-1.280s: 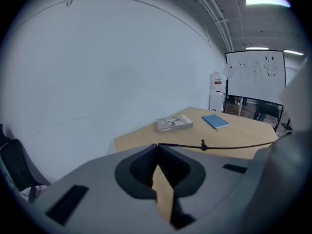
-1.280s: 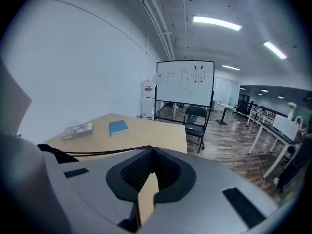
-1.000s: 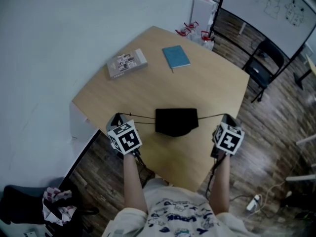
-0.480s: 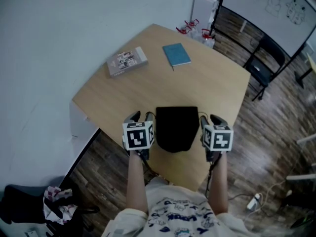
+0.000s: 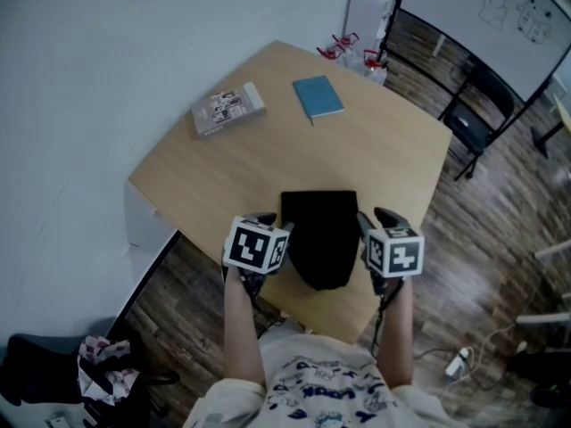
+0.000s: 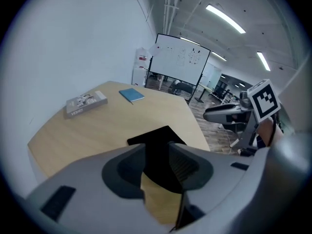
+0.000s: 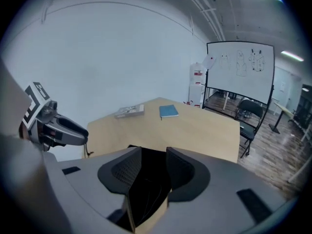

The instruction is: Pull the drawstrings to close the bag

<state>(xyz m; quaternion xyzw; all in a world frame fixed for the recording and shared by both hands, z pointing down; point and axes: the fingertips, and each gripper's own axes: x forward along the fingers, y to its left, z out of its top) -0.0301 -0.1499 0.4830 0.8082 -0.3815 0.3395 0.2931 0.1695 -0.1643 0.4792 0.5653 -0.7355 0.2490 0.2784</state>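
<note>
While both jaw pairs are standing apart, having just been opening, clamping nothing, soft black fabric bag (image 5: 319,234) is lying at pale wooden table's (image 5: 268,132) near edge, squarely between left gripper (image 5: 265,220) and right gripper (image 5: 379,217), each just beside it.

No legible text, print on the grey book (image 5: 228,109) too small

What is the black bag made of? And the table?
The bag looks like soft cloth, matte black: it lies flat and limp, with no shine. The table looks like pale wood or a wood-look laminate, smooth and evenly tan. I cannot tell which of the two it is.
</note>
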